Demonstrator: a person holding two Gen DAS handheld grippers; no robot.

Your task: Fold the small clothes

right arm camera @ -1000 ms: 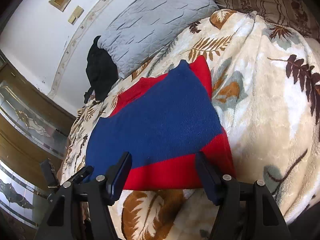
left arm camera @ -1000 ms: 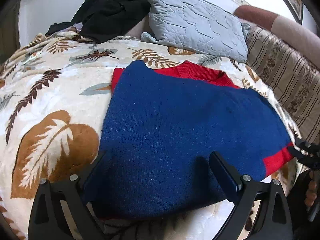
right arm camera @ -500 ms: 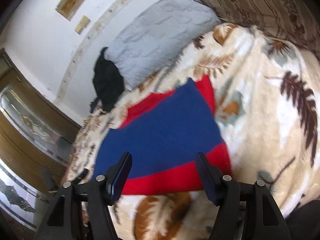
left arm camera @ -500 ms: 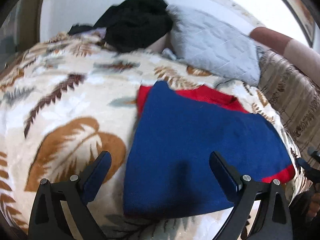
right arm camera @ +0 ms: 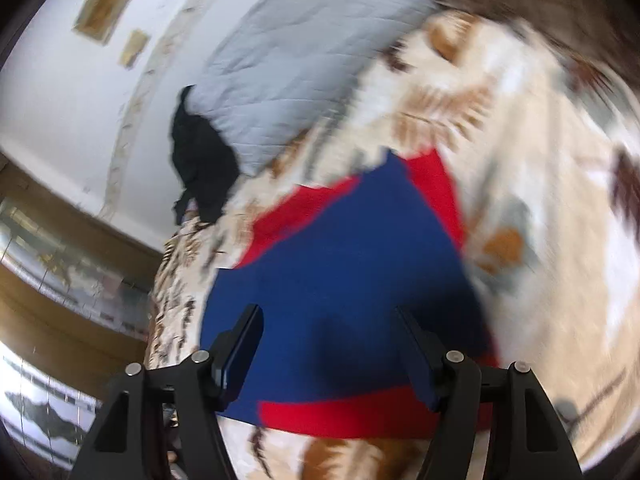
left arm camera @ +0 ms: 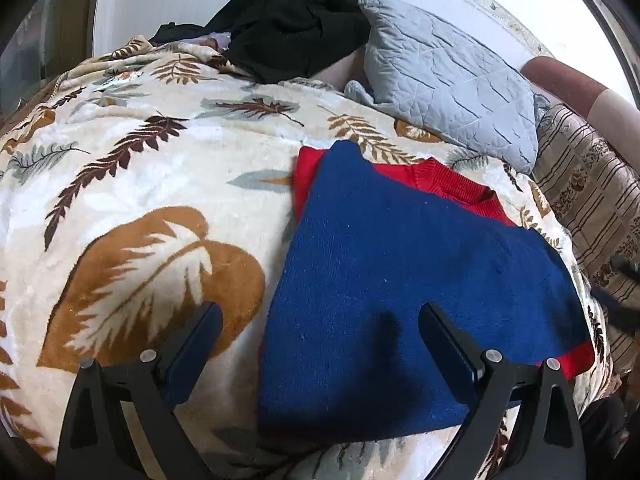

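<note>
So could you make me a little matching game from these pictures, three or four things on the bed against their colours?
Things:
1. sweater
2. pillow
3. heap of clothes
4. blanket

Colours:
a. black
b. cream with brown leaves
c. blue and red
d. pale grey

Pairs: 1-c, 2-d, 3-a, 4-b

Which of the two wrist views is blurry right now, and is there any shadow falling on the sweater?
Right wrist view: motion-smeared, worst on the leaf-print blanket and grey pillow; the right gripper itself stays crisp. Left wrist view: sharp, fisheye-bent at the rim, with a soft dark shadow on the blue sweater between the left gripper fingers.
</note>
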